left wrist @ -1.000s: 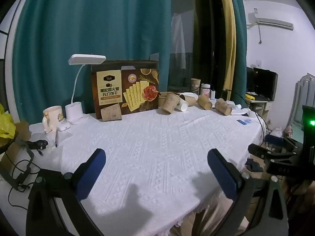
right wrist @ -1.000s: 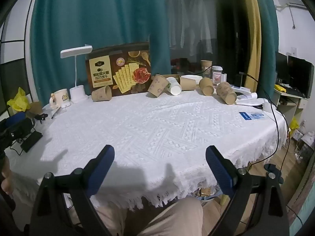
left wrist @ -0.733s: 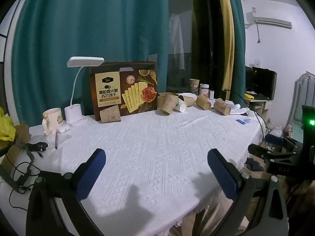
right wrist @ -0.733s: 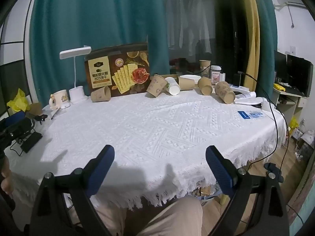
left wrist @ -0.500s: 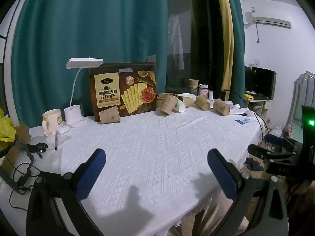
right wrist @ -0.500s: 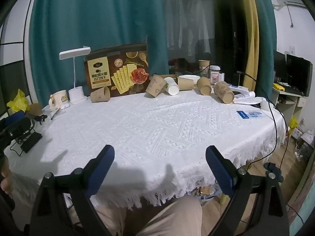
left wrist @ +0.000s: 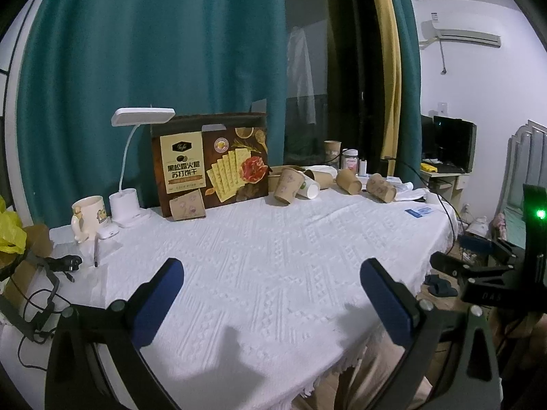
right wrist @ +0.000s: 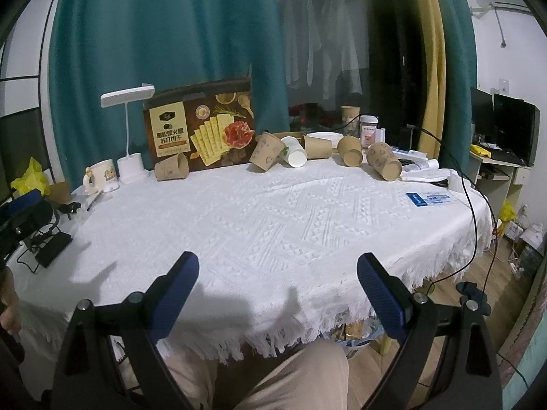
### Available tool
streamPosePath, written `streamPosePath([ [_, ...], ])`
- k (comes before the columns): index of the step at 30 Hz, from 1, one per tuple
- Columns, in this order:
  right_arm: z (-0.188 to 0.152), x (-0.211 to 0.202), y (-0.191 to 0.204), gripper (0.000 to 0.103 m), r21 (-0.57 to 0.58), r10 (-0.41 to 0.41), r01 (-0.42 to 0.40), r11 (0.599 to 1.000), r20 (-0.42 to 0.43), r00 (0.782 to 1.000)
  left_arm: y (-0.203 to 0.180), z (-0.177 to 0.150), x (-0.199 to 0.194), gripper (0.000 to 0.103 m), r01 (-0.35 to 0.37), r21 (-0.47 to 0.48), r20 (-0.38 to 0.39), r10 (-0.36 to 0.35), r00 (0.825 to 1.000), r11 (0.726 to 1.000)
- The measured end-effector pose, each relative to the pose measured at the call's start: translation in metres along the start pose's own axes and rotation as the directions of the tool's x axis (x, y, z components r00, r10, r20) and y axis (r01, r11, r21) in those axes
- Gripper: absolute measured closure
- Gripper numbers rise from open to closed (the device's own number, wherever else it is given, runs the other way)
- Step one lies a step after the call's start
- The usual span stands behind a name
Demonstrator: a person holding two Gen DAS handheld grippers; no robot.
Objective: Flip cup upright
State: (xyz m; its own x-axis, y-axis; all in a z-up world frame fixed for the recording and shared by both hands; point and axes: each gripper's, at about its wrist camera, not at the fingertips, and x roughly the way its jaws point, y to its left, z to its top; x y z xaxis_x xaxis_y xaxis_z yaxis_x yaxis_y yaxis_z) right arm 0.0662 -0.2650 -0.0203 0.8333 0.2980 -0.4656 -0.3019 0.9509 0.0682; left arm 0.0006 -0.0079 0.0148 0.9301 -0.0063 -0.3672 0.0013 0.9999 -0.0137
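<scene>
Several brown paper cups lie on their sides along the far edge of the table with the white cloth (right wrist: 273, 212). One cup (right wrist: 171, 167) lies in front of the cracker box, also in the left wrist view (left wrist: 188, 205). Others lie further right: a tilted cup (right wrist: 266, 152), a white-lined cup (right wrist: 295, 152), and a cup (right wrist: 384, 161) at the far right. My left gripper (left wrist: 271, 290) is open and empty above the near part of the cloth. My right gripper (right wrist: 277, 285) is open and empty near the front fringe.
A cracker box (right wrist: 201, 133), a white desk lamp (right wrist: 128, 130) and a mug (right wrist: 101, 174) stand at the back left. Cables and a black device (right wrist: 48, 242) lie at the left edge. A blue card (right wrist: 430, 200) and a cable lie at the right.
Both grippers stay open and nearly still. The views shift only slightly; the cups have not moved.
</scene>
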Motion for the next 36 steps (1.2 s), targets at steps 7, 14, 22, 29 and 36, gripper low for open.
streamPosePath([
  [7, 0.0015, -0.0028, -0.0003, 0.01, 0.002, -0.003, 0.003, 1.0, 0.005, 1.0, -0.0008, -0.0003, 0.0003, 0.0, 0.003, 0.008, 0.005, -0.003, 1.0, 1.0],
  [14, 0.0011, -0.003, -0.0007, 0.01, 0.002, -0.002, 0.002, 1.0, 0.006, 1.0, -0.0011, -0.0008, 0.0, 0.0, 0.002, 0.01, 0.008, -0.002, 1.0, 1.0],
  [22, 0.0011, -0.0034, -0.0011, 0.01, 0.002, -0.001, 0.001, 1.0, 0.008, 1.0, -0.0021, -0.0019, -0.0007, 0.0, 0.001, 0.011, 0.01, -0.001, 1.0, 1.0],
  [29, 0.0016, -0.0037, -0.0012, 0.01, 0.001, 0.0, 0.0, 1.0, 0.009, 1.0, -0.0024, -0.001, -0.0005, 0.0, 0.001, 0.013, 0.012, -0.001, 1.0, 1.0],
  [36, 0.0011, -0.0038, -0.0014, 0.01, 0.002, 0.0, 0.0, 1.0, 0.01, 1.0, -0.0029, -0.0016, -0.0007, 0.0, 0.0, 0.013, 0.013, 0.0, 1.0, 1.0],
])
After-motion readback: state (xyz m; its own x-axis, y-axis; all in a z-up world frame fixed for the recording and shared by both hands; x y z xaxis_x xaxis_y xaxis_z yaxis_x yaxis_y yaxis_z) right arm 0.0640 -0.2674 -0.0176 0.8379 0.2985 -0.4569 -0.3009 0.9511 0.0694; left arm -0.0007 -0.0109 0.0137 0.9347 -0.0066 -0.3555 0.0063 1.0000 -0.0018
